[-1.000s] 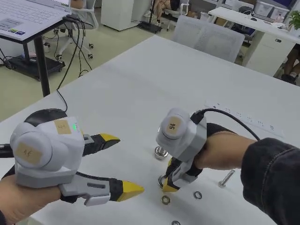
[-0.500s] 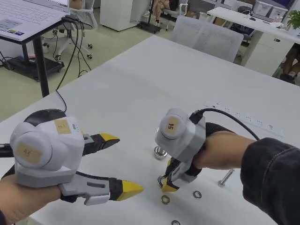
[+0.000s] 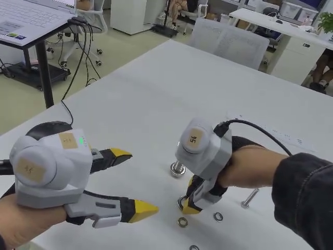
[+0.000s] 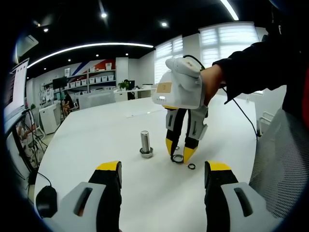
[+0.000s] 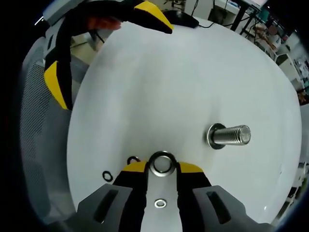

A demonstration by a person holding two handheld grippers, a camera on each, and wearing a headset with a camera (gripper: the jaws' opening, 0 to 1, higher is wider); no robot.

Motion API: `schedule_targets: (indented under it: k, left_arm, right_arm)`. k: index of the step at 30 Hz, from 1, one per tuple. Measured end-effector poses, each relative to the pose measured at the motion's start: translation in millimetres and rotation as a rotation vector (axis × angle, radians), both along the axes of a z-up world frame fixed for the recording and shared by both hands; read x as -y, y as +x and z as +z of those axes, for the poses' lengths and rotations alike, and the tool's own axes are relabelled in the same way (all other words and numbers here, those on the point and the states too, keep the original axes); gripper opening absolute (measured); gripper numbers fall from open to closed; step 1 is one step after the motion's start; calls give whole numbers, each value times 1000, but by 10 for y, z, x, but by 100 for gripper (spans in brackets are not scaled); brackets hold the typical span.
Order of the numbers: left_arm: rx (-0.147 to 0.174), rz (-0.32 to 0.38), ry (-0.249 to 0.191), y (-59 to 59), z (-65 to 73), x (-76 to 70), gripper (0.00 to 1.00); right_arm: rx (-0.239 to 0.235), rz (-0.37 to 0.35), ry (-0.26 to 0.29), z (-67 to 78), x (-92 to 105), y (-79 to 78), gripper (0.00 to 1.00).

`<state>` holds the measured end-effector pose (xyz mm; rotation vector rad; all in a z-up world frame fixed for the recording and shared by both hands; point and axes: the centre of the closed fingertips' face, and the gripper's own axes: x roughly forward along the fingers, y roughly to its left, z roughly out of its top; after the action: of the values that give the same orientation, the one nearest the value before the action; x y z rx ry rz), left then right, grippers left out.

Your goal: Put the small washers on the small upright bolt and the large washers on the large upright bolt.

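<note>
While the white table [image 3: 171, 94] spreads wide under both hands, a laptop [image 3: 26, 18] sits on a dark stand off its far left corner. The left gripper [image 3: 134, 181] is held low at the near left of the head view, its yellow-tipped jaws spread wide apart with nothing between them; its own view shows the left gripper [image 4: 164, 166] aimed across the tabletop at the other tool. The right gripper [image 3: 186, 200] points steeply down at the table near the middle of the head view, and its jaws are closed on a large washer [image 3: 180, 200]. In the right gripper view [image 5: 162, 166] that large washer [image 5: 162, 163] lies flat between the yellow tips, and the left gripper view shows the right gripper [image 4: 179, 151] with the ring [image 4: 177, 158] at table level, though whether it touches the surface cannot be told. The large bolt [image 3: 178, 168] stands upright on its wider base just beside the right gripper, apart from the held washer [image 4: 145, 143] [image 5: 229, 135]. A small bolt [image 3: 251, 198] appears to lie on its side farther right, below the person's wrist. Small washers [image 3: 183, 222] lie loose on the table near the right gripper's tips, another [image 3: 218, 216] just right of them, and one [image 3: 194, 248] at the bottom edge.
</note>
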<state>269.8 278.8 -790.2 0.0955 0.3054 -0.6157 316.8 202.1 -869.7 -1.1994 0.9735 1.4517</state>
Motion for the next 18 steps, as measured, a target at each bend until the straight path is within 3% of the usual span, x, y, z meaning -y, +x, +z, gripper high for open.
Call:
schedule_targets:
  k: [9, 18]
  left_arm:
    - [-2, -5, 1, -5, 3, 13, 69]
    - [0, -9, -1, 0, 15, 30, 69]
  right_arm:
    - [8, -6, 9, 108, 16, 23, 24]
    - [19, -3, 23, 308, 29, 48, 24]
